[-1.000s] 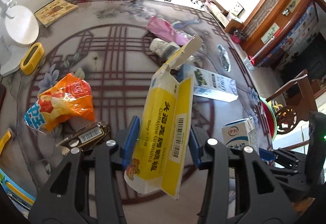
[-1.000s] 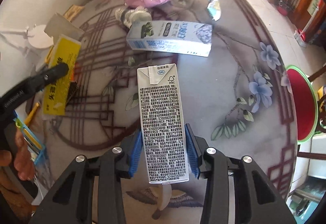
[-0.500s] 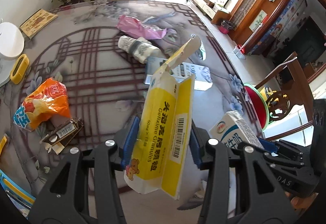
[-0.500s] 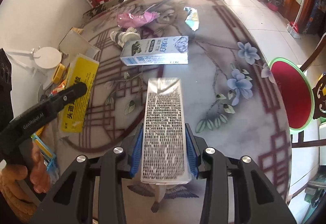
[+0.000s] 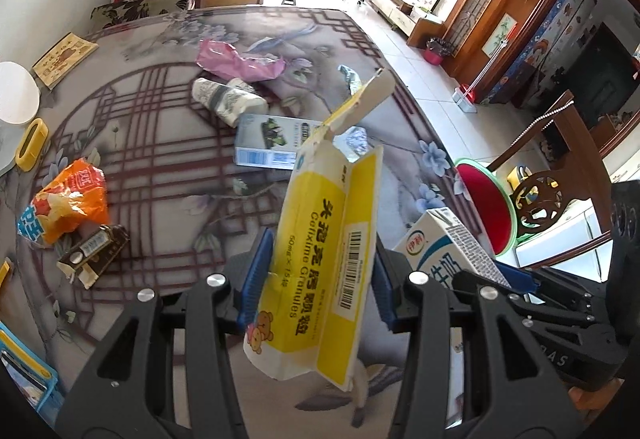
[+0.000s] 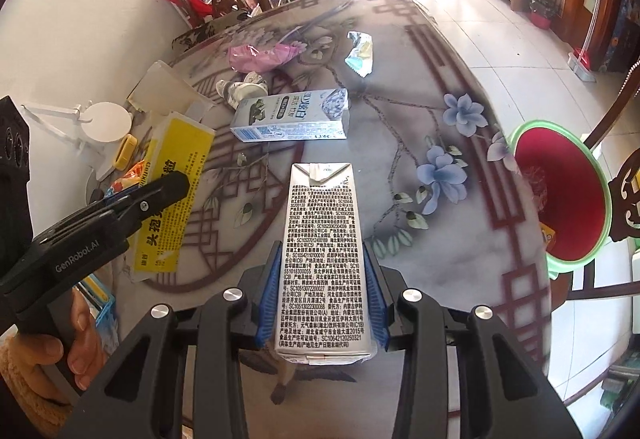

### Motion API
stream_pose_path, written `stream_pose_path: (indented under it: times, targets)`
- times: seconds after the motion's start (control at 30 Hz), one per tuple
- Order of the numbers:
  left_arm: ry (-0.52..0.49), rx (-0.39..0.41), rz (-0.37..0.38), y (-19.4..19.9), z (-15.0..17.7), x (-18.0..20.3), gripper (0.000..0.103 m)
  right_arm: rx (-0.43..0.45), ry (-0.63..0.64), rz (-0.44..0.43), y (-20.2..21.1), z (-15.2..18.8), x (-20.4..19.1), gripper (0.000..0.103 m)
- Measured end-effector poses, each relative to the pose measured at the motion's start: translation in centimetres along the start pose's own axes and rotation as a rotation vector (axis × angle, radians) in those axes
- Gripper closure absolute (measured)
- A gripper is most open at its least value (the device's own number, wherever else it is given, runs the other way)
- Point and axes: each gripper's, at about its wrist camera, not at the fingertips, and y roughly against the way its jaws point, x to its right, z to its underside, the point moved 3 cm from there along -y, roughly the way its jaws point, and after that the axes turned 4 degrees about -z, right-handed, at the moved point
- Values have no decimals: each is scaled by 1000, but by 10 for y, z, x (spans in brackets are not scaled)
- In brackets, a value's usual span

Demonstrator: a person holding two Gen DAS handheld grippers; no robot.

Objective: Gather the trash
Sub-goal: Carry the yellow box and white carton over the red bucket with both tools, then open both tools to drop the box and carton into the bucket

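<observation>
Left wrist view: the left hand-held gripper [image 5: 316, 283] clamps a yellow medicine box [image 5: 320, 263], torn flap sticking up, lifted off the worktop [image 5: 168, 143]; the box hides part of the blue-white carton [image 5: 266, 145] lying behind it. The right hand-held gripper [image 6: 322, 299] pinches a grey milk carton [image 6: 322, 259] by its sides, fine print facing the camera, its bottom end cut off below the blue pads. Only a corner of that carton shows at the right of the left view. In the right view a hand [image 6: 76, 335] is partly visible at the lower-left edge.

Relative to the blue-white carton: paper cup [image 5: 226, 101] and pink wrapper [image 5: 240, 61] just beyond, foil wrapper [image 6: 360, 53] farther toward the worktop's far edge, orange snack bag [image 5: 66, 205] and dark wrapper [image 5: 94, 251] well off to its left. Bare worktop lies between the carton and the near edge. A red bin with green rim [image 6: 560, 191] sits off the worktop's right edge.
</observation>
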Motion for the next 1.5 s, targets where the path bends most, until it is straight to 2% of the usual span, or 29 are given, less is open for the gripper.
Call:
stream_pose_path:
  times: [0.53, 0.7, 0.87, 1.07, 1.4, 1.5]
  targets:
    - [-39, -29, -5, -27, -10, 77, 58, 5, -50, -22, 22, -10, 75, 66]
    - [-48, -40, -2, -35, -11, 99, 58, 34, -121, 21, 37, -15, 124, 66]
    - [-60, -49, 1, -42, -13, 121, 58, 70, -241, 97, 54, -20, 192, 66]
    - [-83, -63, 2, -51, -17, 144, 58, 70, -330, 159, 63, -17, 250, 66]
    - [-145, -95, 27, -75, -27, 191, 58, 46, -356, 164, 53, -25, 289, 66]
    - [-165, -101, 34, -81, -29, 205, 58, 47, -371, 157, 51, -28, 300, 61]
